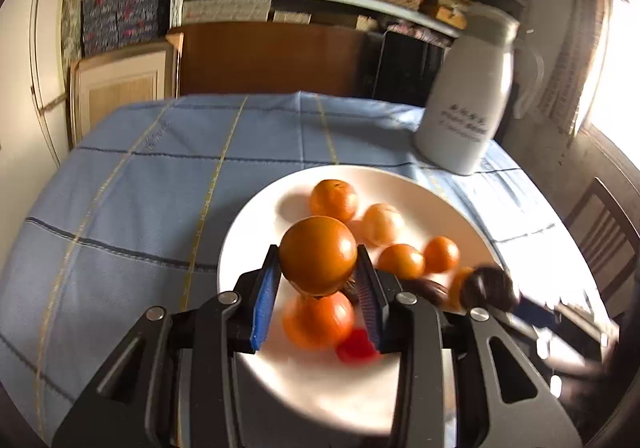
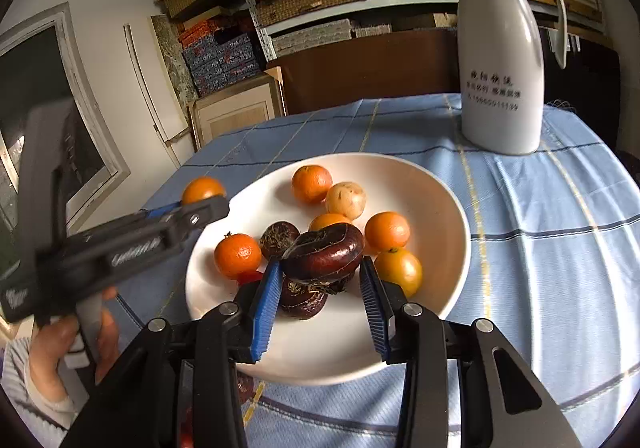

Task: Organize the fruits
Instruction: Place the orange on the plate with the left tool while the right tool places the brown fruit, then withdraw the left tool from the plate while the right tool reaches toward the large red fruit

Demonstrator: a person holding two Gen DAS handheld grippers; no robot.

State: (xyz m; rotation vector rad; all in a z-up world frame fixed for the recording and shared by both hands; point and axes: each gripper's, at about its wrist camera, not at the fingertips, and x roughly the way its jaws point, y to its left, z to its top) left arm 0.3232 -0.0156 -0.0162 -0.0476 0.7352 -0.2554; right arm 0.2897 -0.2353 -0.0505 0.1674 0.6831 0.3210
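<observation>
A white plate (image 1: pixel 256 216) (image 2: pixel 440 208) on the blue checked cloth holds several small oranges, a pale round fruit (image 2: pixel 346 200), dark brown water chestnuts and a small red fruit (image 1: pixel 356 346). My left gripper (image 1: pixel 318 268) is shut on an orange (image 1: pixel 318 254) and holds it above the plate's left side; it also shows in the right wrist view (image 2: pixel 200 204). My right gripper (image 2: pixel 320 272) holds a dark brown water chestnut (image 2: pixel 324 252) above the plate, over another chestnut (image 2: pixel 302 300); its left pad touches it, a gap shows at the right pad.
A white thermos jug (image 2: pixel 500 60) (image 1: pixel 468 104) stands on the cloth behind the plate to the right. Shelves of boxes fill the back wall. A dark chair (image 1: pixel 604 236) stands at the table's right side.
</observation>
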